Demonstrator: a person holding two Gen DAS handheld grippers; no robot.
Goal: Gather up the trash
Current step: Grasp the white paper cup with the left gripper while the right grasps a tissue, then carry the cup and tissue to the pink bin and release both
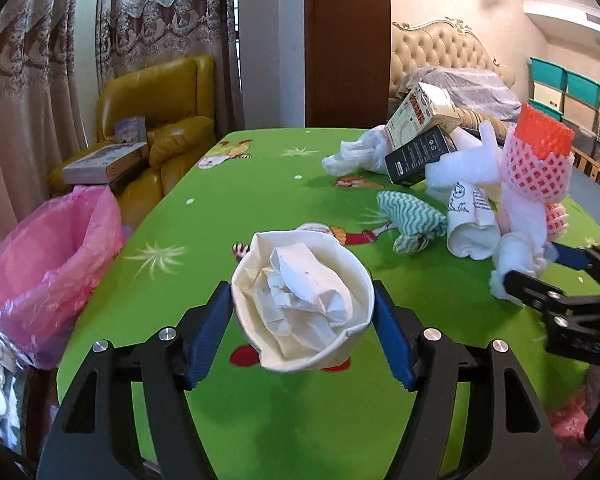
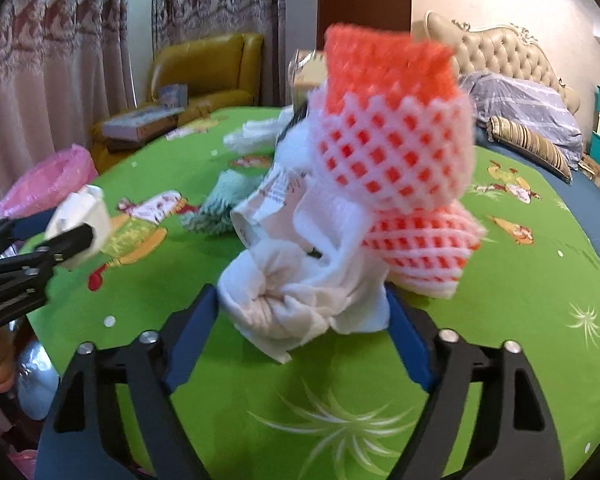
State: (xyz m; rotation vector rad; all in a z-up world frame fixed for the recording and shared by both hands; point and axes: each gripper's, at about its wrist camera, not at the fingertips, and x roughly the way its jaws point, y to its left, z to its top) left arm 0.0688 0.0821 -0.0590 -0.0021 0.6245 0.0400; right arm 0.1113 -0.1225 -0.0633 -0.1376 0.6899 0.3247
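Paper cup point(image 1: 302, 304), light & crushable, pinched at rim by left claw point(image 1: 302, 312); right claw point(image 2: 302, 320) clamps soft tissue wad point(image 2: 300, 300) nr bin bag point(image 1: 48, 248).

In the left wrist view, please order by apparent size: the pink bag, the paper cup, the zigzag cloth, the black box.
1. pink bag
2. paper cup, enlarged by nearness to the camera
3. zigzag cloth and black box, too alike to rank

Crumpled matt paper fills the paper cup point(image 1: 300, 304); the foam net point(image 2: 396, 148) looks soft; the desk point(image 1: 300, 420) cover is smooth.
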